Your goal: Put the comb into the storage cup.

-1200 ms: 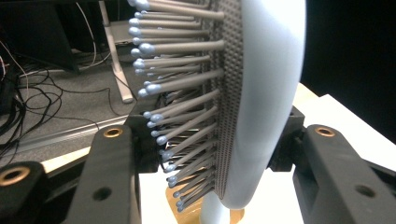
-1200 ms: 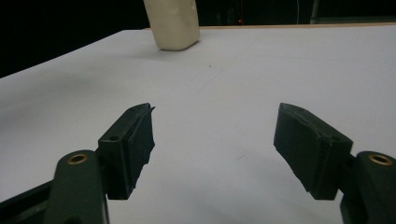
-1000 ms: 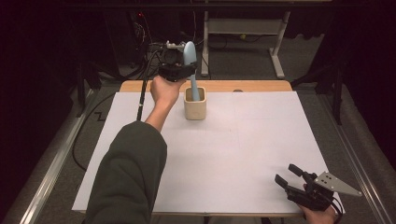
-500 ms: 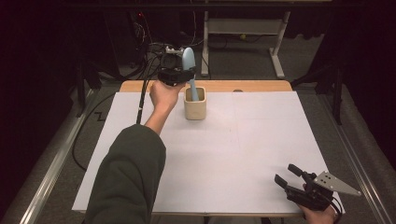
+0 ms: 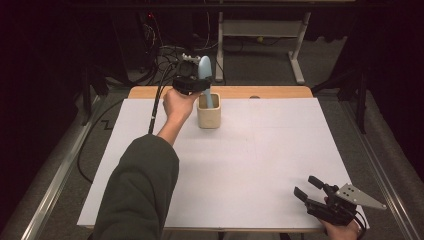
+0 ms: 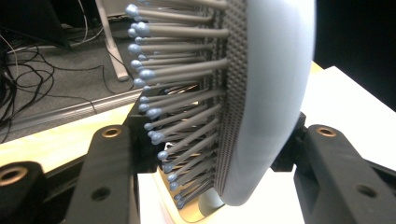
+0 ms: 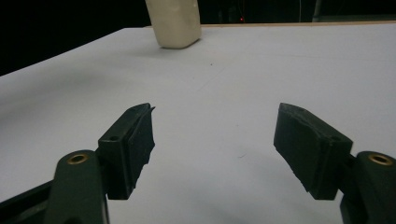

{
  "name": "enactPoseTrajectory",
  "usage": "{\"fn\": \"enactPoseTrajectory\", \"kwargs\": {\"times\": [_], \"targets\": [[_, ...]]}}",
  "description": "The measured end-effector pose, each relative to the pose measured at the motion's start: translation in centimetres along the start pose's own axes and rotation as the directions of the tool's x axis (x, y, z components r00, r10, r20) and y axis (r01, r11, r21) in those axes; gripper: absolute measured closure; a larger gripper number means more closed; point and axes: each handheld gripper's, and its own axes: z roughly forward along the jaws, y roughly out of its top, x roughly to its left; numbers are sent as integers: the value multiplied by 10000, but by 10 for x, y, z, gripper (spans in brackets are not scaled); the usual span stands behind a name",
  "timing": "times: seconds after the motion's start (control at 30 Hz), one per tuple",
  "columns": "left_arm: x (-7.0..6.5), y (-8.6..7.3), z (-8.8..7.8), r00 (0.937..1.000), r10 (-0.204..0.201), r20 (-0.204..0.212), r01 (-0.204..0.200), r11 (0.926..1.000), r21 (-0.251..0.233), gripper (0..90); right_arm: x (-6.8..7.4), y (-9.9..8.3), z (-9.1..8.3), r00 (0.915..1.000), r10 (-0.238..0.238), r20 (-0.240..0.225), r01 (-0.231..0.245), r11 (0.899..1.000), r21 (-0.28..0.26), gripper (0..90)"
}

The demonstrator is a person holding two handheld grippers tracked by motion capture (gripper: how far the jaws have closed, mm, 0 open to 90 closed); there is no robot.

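A light blue hairbrush (image 5: pixel 205 70) stands upright with its handle down inside a cream cup (image 5: pixel 209 117) at the far middle of the white table sheet (image 5: pixel 250 165). My left gripper (image 5: pixel 192 85) is shut on the brush just above the cup's rim. In the left gripper view the brush head (image 6: pixel 275 93) and its grey bristles sit between the two black jaws of the left gripper (image 6: pixel 217 135), with the cup's rim (image 6: pixel 187 212) below. My right gripper (image 5: pixel 306 186) rests at the near right corner, open and holding nothing. In its own view the right gripper (image 7: pixel 215 135) points toward the cup (image 7: pixel 173 21).
A wooden table edge (image 5: pixel 270 92) runs behind the sheet. Cables (image 5: pixel 165 55) and a metal stand (image 5: pixel 300 50) lie on the floor beyond it. A black cable (image 5: pixel 155 110) trails from the left gripper over the table's left side.
My left gripper has sunk slightly with the hairbrush toward the cup. The right gripper has stayed where it was.
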Motion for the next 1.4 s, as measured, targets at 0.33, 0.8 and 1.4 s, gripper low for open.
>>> {"fn": "enactPoseTrajectory", "kwargs": {"times": [0.33,0.8,1.4], "targets": [[2,-6,4,9998,-133,167,132,9999,60,498,1,0,0,10000,-44,49,44,10000,-6,297],[1,-12,11,9994,-206,284,199,9995,243,496,1,0,1,10000,-42,22,42,10000,-22,298],[0,-19,19,9991,-235,356,219,9988,442,495,1,0,1,10000,-51,27,51,10000,12,297]]}}
